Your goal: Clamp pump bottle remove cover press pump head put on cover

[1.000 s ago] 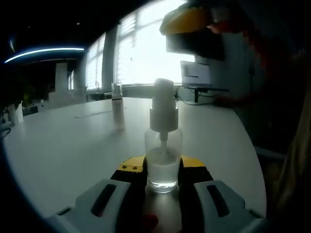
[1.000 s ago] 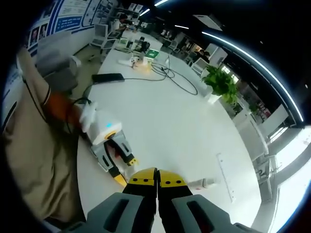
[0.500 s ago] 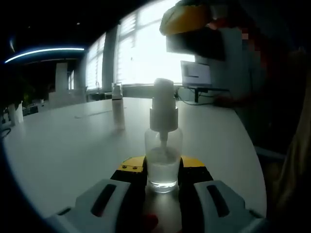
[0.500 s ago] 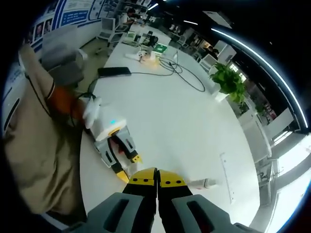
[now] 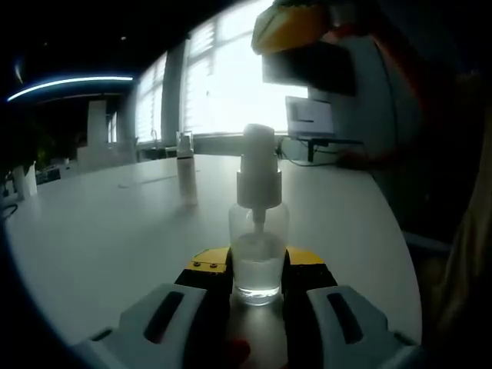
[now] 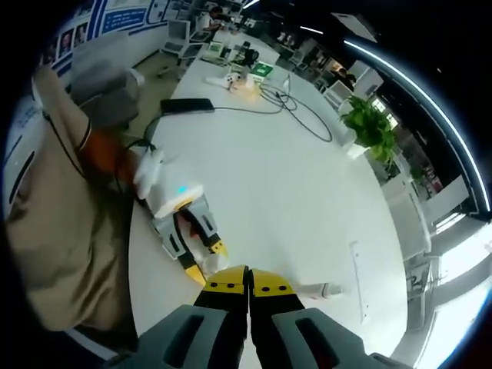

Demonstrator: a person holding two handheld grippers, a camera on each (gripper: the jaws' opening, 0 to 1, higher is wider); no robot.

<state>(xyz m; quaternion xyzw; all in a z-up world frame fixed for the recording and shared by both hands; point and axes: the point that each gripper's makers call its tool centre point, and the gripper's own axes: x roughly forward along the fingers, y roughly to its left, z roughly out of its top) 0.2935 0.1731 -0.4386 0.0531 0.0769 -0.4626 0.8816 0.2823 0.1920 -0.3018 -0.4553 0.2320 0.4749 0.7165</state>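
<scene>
Left tool (image 5: 257,286) grips pump bottle (image 5: 258,231) upright on table (image 5: 108,231); cover (image 5: 185,165) stands well apart. Right tool (image 6: 248,290), jaws closed and empty, hangs directly above pump head, ready to press down.

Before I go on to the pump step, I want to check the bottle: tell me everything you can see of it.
The bottle is small, round and clear, of glass or clear plastic, with clear liquid in its lower part. A white pump head tops it, with a thin tube running down inside. It stands upright on the white table, gripped at its lower body between the yellow-tipped jaws of the left claw. A clear cap stands apart behind it.
</scene>
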